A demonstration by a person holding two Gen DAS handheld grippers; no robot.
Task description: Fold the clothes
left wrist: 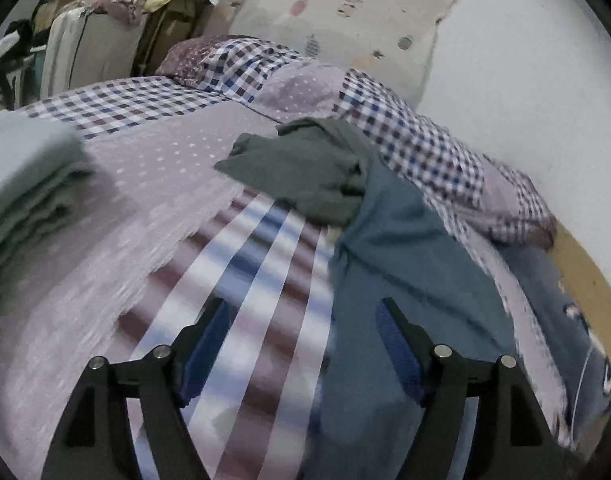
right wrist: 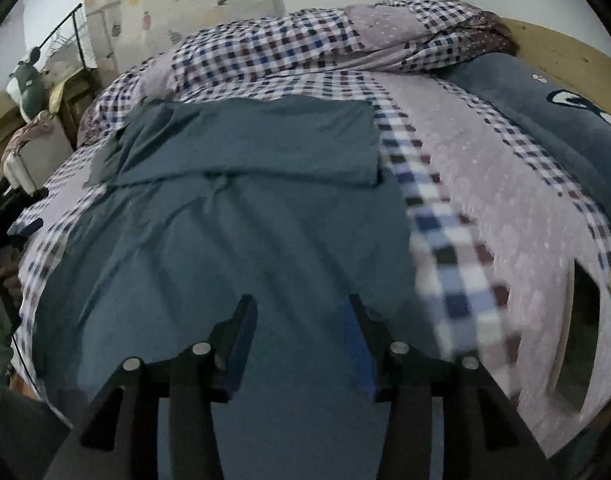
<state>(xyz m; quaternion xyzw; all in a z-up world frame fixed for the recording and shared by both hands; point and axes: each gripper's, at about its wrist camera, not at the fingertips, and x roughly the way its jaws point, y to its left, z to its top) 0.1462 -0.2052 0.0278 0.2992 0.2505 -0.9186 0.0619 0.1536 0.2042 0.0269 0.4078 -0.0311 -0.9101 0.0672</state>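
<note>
Teal garment (right wrist: pixel 233 240) fills the right wrist view, directly under the open, empty right gripper (right wrist: pixel 299 308), long axis running up-frame; open left gripper (left wrist: pixel 301 312) sits over striped bedding (left wrist: pixel 241 280), garment at its right.

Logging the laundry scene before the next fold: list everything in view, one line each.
blue garment: one, slate blue, spread on the bed, its far end folded over.
dark green garment: one, crumpled beside the blue one.
folded pile: one, pale green, at the bed's left edge.
quilt: one, checked and lilac, bunched along the wall.
pillow: one, dark blue, by the headboard.
left tool: one, black with blue pads, open, empty.
right tool: one, same colours, open above the blue garment.
</note>
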